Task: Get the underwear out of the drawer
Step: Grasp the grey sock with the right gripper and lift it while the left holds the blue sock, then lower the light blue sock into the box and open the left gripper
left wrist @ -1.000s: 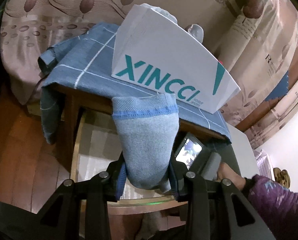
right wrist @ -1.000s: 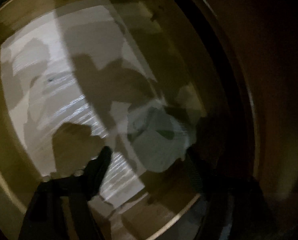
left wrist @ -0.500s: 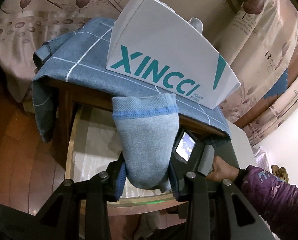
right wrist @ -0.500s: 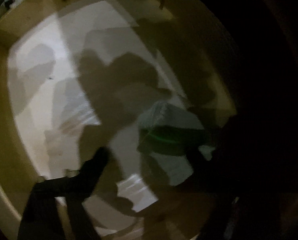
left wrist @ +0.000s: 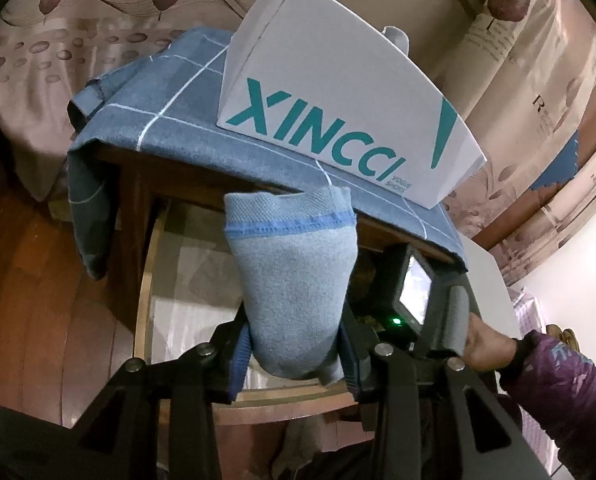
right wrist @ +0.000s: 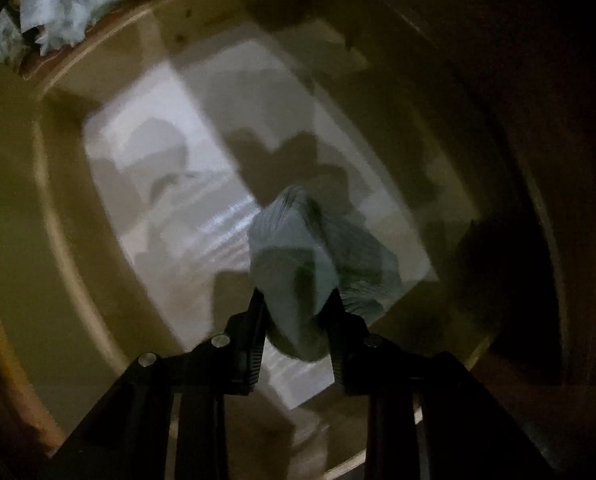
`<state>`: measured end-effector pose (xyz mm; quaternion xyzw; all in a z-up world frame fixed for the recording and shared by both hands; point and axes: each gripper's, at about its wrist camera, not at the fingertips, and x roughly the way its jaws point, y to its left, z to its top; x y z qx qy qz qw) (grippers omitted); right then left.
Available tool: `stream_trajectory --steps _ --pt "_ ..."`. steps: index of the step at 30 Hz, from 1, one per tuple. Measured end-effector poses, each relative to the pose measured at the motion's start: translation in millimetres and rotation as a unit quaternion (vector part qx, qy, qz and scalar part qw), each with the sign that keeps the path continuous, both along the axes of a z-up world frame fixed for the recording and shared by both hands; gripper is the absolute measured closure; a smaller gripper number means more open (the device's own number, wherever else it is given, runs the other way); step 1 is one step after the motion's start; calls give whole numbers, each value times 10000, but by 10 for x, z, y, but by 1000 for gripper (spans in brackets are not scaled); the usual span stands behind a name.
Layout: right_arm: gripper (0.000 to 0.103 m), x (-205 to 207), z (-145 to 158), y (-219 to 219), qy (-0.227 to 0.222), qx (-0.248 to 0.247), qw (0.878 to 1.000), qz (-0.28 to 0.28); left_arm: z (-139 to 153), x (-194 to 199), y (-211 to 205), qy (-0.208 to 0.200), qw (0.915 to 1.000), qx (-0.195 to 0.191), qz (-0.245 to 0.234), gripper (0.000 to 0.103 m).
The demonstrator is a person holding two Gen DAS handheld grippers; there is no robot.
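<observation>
My left gripper [left wrist: 296, 350] is shut on a rolled light-blue garment [left wrist: 294, 272] with a darker blue seam, held up in front of the open wooden drawer [left wrist: 144, 280]. To its right the right gripper's body [left wrist: 413, 300] shows, with a hand on it, pointing down into the drawer. In the right wrist view my right gripper [right wrist: 296, 312] has its jaws closing on a pale blue-grey folded piece of underwear [right wrist: 298, 256], lifted a little off the drawer's white liner [right wrist: 170, 184]. The pads press on the cloth.
A white shoe box [left wrist: 345, 120] lettered XINCCI stands on a blue checked cloth [left wrist: 170, 132] over the table above the drawer. Patterned curtain [left wrist: 78, 20] hangs behind. Crumpled pale cloth [right wrist: 66, 4] lies outside the drawer's far rim. Wooden floor [left wrist: 30, 300] on the left.
The right gripper's jaws closed around the pale underwear and lifted it off the drawer's liner, tilting more steeply down. The left gripper stayed put with its blue garment.
</observation>
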<state>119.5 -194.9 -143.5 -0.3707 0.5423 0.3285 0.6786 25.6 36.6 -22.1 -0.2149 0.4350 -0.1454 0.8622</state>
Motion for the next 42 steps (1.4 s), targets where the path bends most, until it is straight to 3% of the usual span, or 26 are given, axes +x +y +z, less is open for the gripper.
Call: stream_trajectory --steps 4,10,17,21,30,36,42 --pt "78 -114 112 -133 19 186 9998 -113 -5 -19 -3 8 10000 11 -45 65" --pt "78 -241 339 139 241 902 9930 -717 -14 -34 25 32 10000 -26 -42 65" --pt "78 -345 772 -51 328 2022 9591 -1954 4 -67 31 -12 10000 -8 -66 65" --pt "78 -442 840 -120 352 2504 9366 -2425 60 -111 6 -67 9999 1 -108 65" --pt "78 -465 706 -77 436 2460 9334 -2577 428 -298 -143 -446 9984 177 -284 65" --pt "78 -415 688 -160 444 2617 9226 -2799 861 -338 -223 -752 9960 251 -405 65" --pt "78 -440 697 -158 418 2659 9214 -2803 1321 -219 -281 -1000 9931 361 -489 65"
